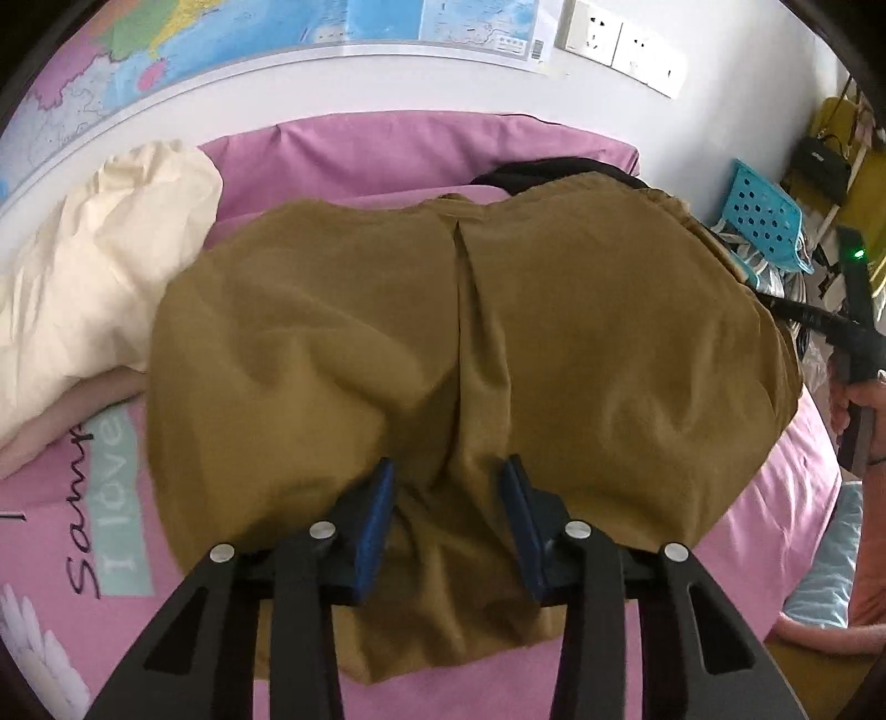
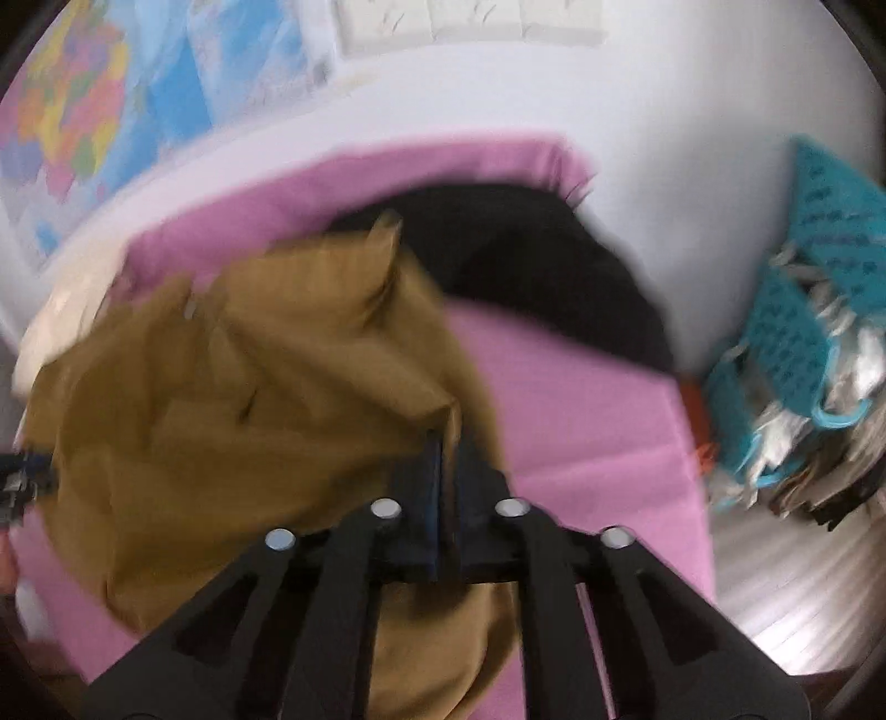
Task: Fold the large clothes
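left gripper [image 1: 448, 487] half open astride a ridge of the brown garment [image 1: 470, 354]; right gripper [image 2: 447, 443] seemingly pinching its blurred edge. folding barely begun, garment rumpled.

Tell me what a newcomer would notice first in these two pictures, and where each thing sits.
A big mustard-brown garment spreads over the pink bed and fills the middle of both views. The left gripper straddles a ridge of the cloth near its front edge, while the right gripper, blurred, pinches the garment's right edge. A bright map lines the wall behind, and a cream pillow lies at the left.
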Tool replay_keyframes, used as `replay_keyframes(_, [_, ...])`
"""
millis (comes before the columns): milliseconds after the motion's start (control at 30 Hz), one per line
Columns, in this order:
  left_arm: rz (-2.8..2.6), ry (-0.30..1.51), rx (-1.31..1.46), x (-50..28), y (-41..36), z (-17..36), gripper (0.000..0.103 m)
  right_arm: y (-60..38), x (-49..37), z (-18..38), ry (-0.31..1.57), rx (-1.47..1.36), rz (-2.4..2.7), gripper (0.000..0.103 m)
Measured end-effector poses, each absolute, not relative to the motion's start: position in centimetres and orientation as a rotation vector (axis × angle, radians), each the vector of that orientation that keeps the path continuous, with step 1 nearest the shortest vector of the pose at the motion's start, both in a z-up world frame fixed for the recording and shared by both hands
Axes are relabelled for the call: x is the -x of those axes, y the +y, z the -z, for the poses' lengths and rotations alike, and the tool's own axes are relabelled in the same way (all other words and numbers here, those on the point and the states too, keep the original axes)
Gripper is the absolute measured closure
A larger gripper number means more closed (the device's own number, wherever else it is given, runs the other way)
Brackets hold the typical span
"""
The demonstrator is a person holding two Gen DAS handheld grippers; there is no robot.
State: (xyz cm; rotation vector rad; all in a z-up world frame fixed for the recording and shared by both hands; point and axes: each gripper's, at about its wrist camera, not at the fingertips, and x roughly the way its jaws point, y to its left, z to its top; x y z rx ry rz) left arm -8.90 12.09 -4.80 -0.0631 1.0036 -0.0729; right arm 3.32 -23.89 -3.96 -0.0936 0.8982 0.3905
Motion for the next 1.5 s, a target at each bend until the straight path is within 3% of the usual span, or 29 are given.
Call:
replay_keyframes(33, [0.076, 0.983, 0.046, 9.0, 12.1, 4.1, 0.058, -24.2, -3.0, 3.1, 0.862, 0.088, -0.375, 0.077])
replay_keyframes(67, [0.052, 0.943, 0.006, 9.2, 12.1, 3.1, 0.050, -24.7, -2.8, 1.9, 0.814, 0.044, -0.383, 0.055])
replay_keyframes(100, [0.025, 0.908, -0.023, 9.4, 12.2, 2.2, 0.033, -25.0, -2.7, 0.8, 0.777, -0.007, -0.419, 0.044])
replay_keyframes(133, [0.008, 0.874, -0.037, 9.5, 12.4, 1.5, 0.028, -24.9, -2.8, 0.4, 0.767, -0.026, -0.451, 0.035])
replay_keyframes(267, [-0.162, 0.810, -0.118, 7.3, 14.0, 0.2, 0.026, -20.8, -6.0, 0.4, 0.807, 0.030, -0.516, 0.038])
replay_keyframes(400, [-0.206, 0.930, -0.165, 3.9, 15.1, 3.0, 0.029, -16.3, -9.2, 2.6, 0.908, 0.136, -0.546, 0.043])
replay_keyframes(433, [-0.248, 0.951, -0.198, 3.3, 15.2, 4.0, 0.034, -15.4, -9.7, 3.2, 0.928, 0.175, -0.548, 0.064])
replay_keyframes(467, [-0.269, 0.964, -0.219, 3.0, 15.1, 4.7, 0.046, -15.0, -10.4, 3.8, 0.960, 0.192, -0.561, 0.102])
replay_keyframes(533, [-0.295, 0.978, -0.212, 2.8, 15.8, 5.7, 0.059, -16.1, -11.0, 3.1, 0.924, 0.170, -0.506, 0.102])
replay_keyframes(567, [-0.339, 0.969, -0.230, 3.1, 16.1, 5.7, 0.076, -17.6, -11.1, 1.8, 0.872, 0.130, -0.469, 0.102])
replay_keyframes(600, [-0.357, 0.970, -0.218, 3.2, 16.9, 5.6, 0.081, -19.3, -11.3, 0.6, 0.838, 0.071, -0.441, 0.102])
replay_keyframes(833, [-0.364, 0.960, -0.182, 4.0, 17.8, 5.4, 0.079, -21.3, -12.1, -0.3, 0.846, 0.007, -0.427, 0.098])
replay_keyframes(900, [-0.359, 0.973, -0.144, 3.8, 18.0, 5.2, 0.079, -21.8, -12.3, 0.1, 0.855, -0.017, -0.421, 0.065])
replay_keyframes(933, [-0.352, 0.976, -0.122, 3.7, 18.3, 5.0, 0.079, -22.6, -11.9, -0.1, 0.834, -0.052, -0.437, 0.043])
replay_keyframes(967, [-0.348, 0.974, -0.113, 3.6, 18.4, 4.8, 0.078, -23.1, -11.6, -0.1, 0.831, -0.082, -0.456, 0.034])
replay_keyframes(1033, [-0.367, 0.963, -0.117, 3.7, 18.4, 4.4, 0.075, -24.2, -11.1, -0.2, 0.834, -0.125, -0.477, 0.036])
replay_keyframes(1067, [-0.365, 0.957, -0.111, 3.7, 18.4, 4.0, 0.066, -24.3, -11.1, 0.1, 0.845, -0.117, -0.494, 0.039])
replay_keyframes(1100, [-0.354, 0.949, -0.102, 3.6, 18.2, 3.8, 0.050, -24.1, -11.1, 0.4, 0.854, -0.095, -0.485, 0.040])
replay_keyframes(1133, [-0.330, 0.920, -0.089, 3.8, 18.1, 3.2, 0.042, -23.7, -11.4, 1.0, 0.877, -0.074, -0.475, 0.039])
replay_keyframes(1167, [-0.310, 0.890, -0.097, 3.9, 17.8, 2.7, 0.035, -23.4, -11.8, 1.5, 0.906, -0.074, -0.481, 0.045])
replay_keyframes(1200, [-0.317, 0.877, -0.121, 3.6, 17.5, 2.5, 0.035, -23.1, -12.5, 2.2, 0.939, -0.091, -0.494, 0.053])
replay_keyframes(1233, [-0.330, 0.872, -0.147, 3.4, 17.2, 2.5, 0.035, -22.7, -13.1, 2.7, 0.961, -0.099, -0.509, 0.084])
replay_keyframes(1267, [-0.321, 0.884, -0.151, 3.0, 17.0, 2.7, 0.036, -22.5, -13.5, 2.7, 0.962, -0.091, -0.510, 0.095])
replay_keyframes(1400, [-0.410, 0.957, -0.167, 1.6, 18.2, 4.9, 0.058, -22.8, -14.0, 2.5, 0.891, -0.126, -0.480, 0.095])
replay_keyframes(1500, [-0.399, 0.976, -0.103, 1.7, 19.6, 5.7, 0.055, -21.8, -14.0, 4.8, 0.975, -0.006, -0.423, 0.087])
